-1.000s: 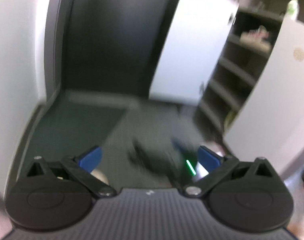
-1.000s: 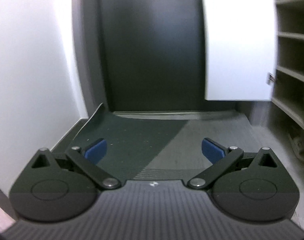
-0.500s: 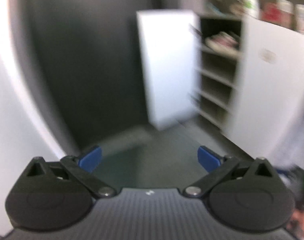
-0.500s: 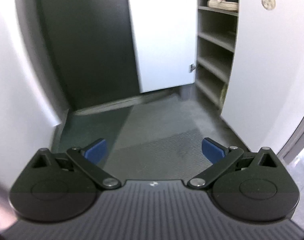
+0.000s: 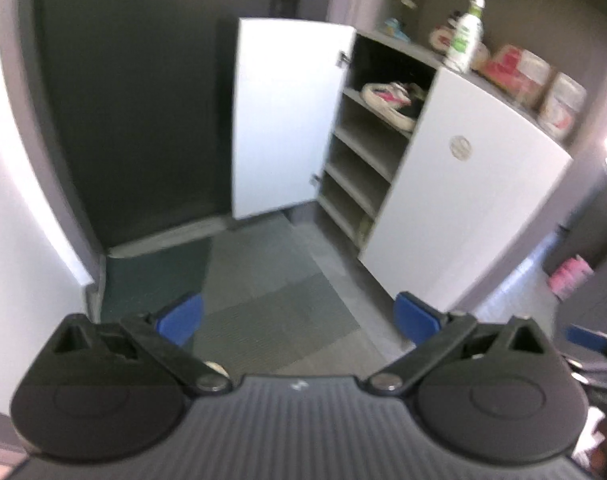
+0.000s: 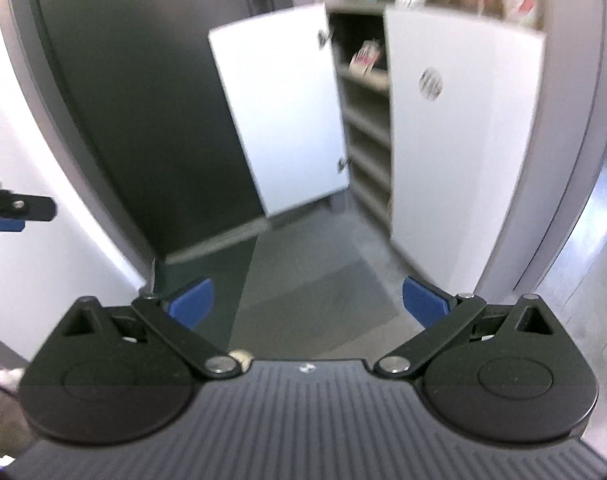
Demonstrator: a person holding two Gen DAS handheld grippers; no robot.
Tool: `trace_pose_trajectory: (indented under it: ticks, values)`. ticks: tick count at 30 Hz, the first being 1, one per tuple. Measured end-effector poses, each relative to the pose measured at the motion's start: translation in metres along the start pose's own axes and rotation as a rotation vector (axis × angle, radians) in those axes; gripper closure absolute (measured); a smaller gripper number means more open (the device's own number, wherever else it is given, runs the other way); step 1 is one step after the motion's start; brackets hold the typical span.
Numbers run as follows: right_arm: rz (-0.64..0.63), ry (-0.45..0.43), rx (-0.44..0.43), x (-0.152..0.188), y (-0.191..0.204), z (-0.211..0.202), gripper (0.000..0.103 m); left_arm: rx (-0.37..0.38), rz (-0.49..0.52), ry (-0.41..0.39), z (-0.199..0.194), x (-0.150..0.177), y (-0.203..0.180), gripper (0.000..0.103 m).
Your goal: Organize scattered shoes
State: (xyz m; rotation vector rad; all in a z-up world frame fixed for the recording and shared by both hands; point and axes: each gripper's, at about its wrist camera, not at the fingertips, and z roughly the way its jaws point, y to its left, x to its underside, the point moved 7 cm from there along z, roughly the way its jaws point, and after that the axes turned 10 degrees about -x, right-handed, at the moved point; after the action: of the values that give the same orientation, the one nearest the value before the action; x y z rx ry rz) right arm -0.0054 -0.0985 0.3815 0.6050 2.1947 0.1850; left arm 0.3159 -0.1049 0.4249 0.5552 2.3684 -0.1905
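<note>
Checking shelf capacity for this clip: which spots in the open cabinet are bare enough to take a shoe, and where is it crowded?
The shelves below the top one look bare, bordered by the open door and the closed door. The top shelf holds shoes. The cabinet top is crowded with a bottle and containers. The bottom corner is unclear.

Both wrist cams sit high, angled down and forward over their own blue pads, well back from the shoe cabinet (image 5: 455,184). Left view faces it slightly from the left, right view more head-on. Shared: open cabinet door (image 6: 279,120), shelves, grey floor mat (image 5: 263,312), dark wall.
</note>
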Motion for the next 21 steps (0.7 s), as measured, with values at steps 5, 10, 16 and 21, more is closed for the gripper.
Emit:
trace_pose_trajectory:
  ticks: [5, 10, 16, 21]
  values:
    - [-0.020, -0.046, -0.034, -0.011, -0.034, -0.057, 0.000, 0.001, 0.001, -0.008, -0.002, -0.018, -0.062, 0.000]
    - [0.004, -0.079, -0.038, -0.036, -0.063, -0.096, 0.000, 0.073, 0.024, -0.005, 0.004, -0.033, -0.110, 0.000]
    - [0.076, -0.103, -0.022, -0.047, -0.101, -0.081, 0.000, 0.071, 0.036, -0.126, 0.016, -0.083, -0.125, 0.000]
    - [0.109, -0.160, -0.047, -0.087, -0.122, -0.045, 0.000, 0.146, 0.046, -0.188, 0.047, -0.131, -0.135, 0.000]
